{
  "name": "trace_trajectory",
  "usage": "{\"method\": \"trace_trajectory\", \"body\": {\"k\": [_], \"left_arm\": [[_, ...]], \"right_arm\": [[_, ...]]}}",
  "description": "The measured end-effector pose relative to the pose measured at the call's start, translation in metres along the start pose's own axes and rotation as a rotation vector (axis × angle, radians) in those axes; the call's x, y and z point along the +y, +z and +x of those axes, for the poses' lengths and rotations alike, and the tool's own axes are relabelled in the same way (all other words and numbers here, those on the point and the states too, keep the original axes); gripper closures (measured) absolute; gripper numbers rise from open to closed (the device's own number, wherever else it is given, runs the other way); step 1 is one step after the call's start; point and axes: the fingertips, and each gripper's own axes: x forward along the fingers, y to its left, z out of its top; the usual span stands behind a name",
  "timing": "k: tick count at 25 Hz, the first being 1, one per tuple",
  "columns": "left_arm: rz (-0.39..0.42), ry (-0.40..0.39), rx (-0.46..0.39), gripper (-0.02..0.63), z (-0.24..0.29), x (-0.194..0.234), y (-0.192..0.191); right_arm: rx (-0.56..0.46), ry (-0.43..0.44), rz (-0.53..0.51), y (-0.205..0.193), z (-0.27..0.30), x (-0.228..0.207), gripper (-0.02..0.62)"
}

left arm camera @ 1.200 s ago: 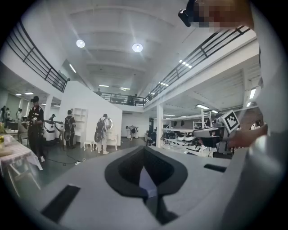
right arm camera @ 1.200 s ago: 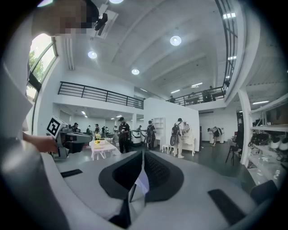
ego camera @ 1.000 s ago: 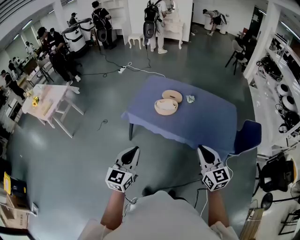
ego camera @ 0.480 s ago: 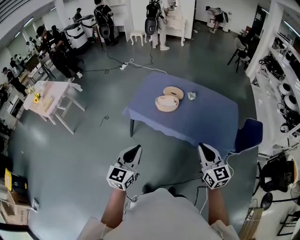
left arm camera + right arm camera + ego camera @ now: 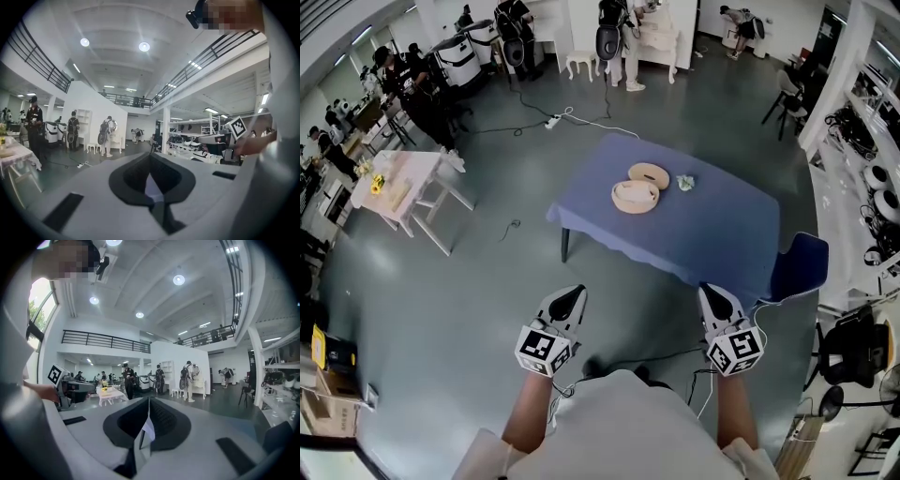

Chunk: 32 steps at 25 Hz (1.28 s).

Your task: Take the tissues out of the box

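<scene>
A round wooden box [image 5: 635, 198] stands on a blue-covered table [image 5: 712, 234] far ahead of me. A second round wooden piece [image 5: 647, 173] lies just behind it. A small crumpled tissue [image 5: 683, 182] rests to the right of both. My left gripper [image 5: 570, 298] and right gripper [image 5: 713, 296] hang side by side over the grey floor, close to my body and well short of the table. In the left gripper view the left gripper [image 5: 150, 161] has its jaws pressed together with nothing in them. The right gripper [image 5: 148, 404] looks the same in its own view.
A blue chair [image 5: 797, 267] stands at the table's right corner. A small pale table [image 5: 398, 183] is at the left, with several people and machines beyond it. Cables [image 5: 572, 131] trail over the floor behind the blue table. Shelves with equipment line the right wall [image 5: 872, 187].
The blue table and box have drifted slightly up and right in the head view. Both grippers stay low in the view, still shut and side by side.
</scene>
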Motion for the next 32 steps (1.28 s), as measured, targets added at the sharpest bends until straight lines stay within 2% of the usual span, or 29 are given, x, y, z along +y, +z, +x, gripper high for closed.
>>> {"method": "trace_trajectory", "body": {"k": [5,8,12,21,32], "left_arm": [[-0.01,0.026,0.002,0.592,0.006,-0.012,-0.002],[-0.017,0.036,0.002,0.554,0.01,-0.019,-0.003],[-0.021,0.051,-0.001,0.534,0.013,-0.031,-0.006],[-0.034,0.112,0.028,0.529,0.016,-0.039,-0.016],[-0.059,0.073,0.007,0.511,0.05,-0.019,-0.012]], "right_arm": [[-0.001,0.01,0.013,-0.003,-0.007,-0.012,0.56],[0.002,0.018,0.018,-0.006,-0.012,-0.021,0.56],[0.011,0.03,0.016,-0.013,-0.019,-0.031,0.56],[0.043,0.047,0.024,-0.029,-0.026,-0.049,0.56],[0.059,0.039,0.026,-0.033,0.008,-0.065,0.56]]}}
